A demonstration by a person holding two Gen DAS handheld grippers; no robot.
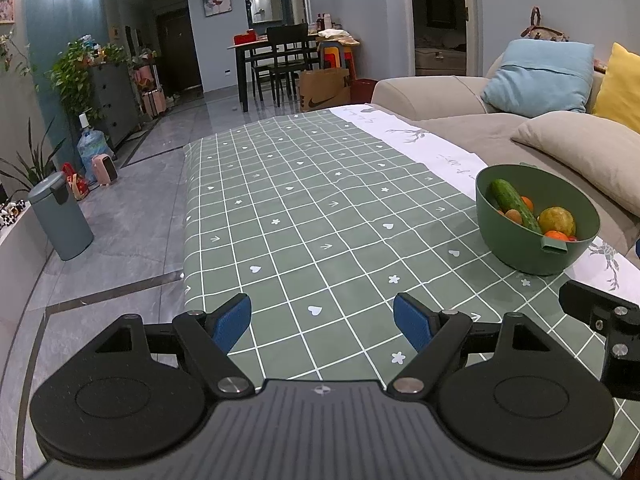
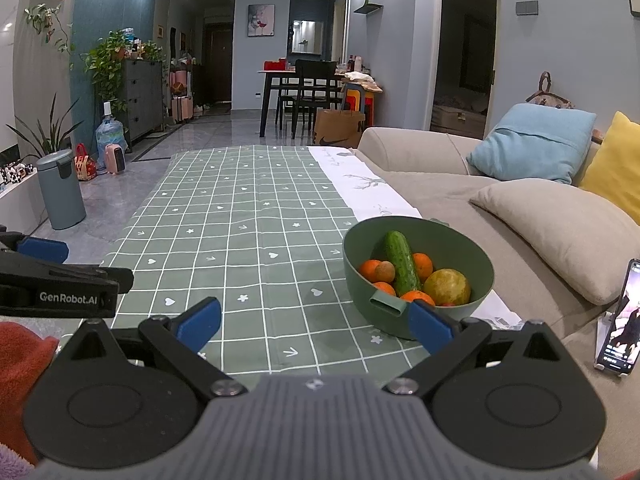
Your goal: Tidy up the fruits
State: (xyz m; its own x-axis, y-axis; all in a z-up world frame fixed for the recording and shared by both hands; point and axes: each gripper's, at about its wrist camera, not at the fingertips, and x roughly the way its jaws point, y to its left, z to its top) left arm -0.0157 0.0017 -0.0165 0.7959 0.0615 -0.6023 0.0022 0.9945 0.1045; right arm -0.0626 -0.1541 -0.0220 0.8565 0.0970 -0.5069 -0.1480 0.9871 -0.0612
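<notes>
A green bowl (image 1: 532, 254) (image 2: 360, 288) stands on the right side of the green checked tablecloth (image 1: 320, 208) (image 2: 240, 240). In it lie a cucumber (image 1: 514, 204) (image 2: 401, 262), several oranges (image 2: 370, 269), a small brown fruit (image 2: 385, 271) and a yellow-green fruit (image 1: 557, 220) (image 2: 447, 286). My left gripper (image 1: 322, 322) is open and empty, low over the cloth, left of the bowl. My right gripper (image 2: 316, 326) is open and empty, just in front of the bowl; its right fingertip (image 2: 430, 326) overlaps the bowl's near wall. The left gripper's side shows in the right wrist view (image 2: 60, 280).
A beige sofa (image 2: 480, 200) with blue (image 2: 532, 142), yellow and beige cushions runs along the table's right side. A phone (image 2: 620, 320) stands propped on it. A grey bin (image 1: 60, 216) stands on the floor at left. A dining table with chairs (image 2: 308, 88) is far behind.
</notes>
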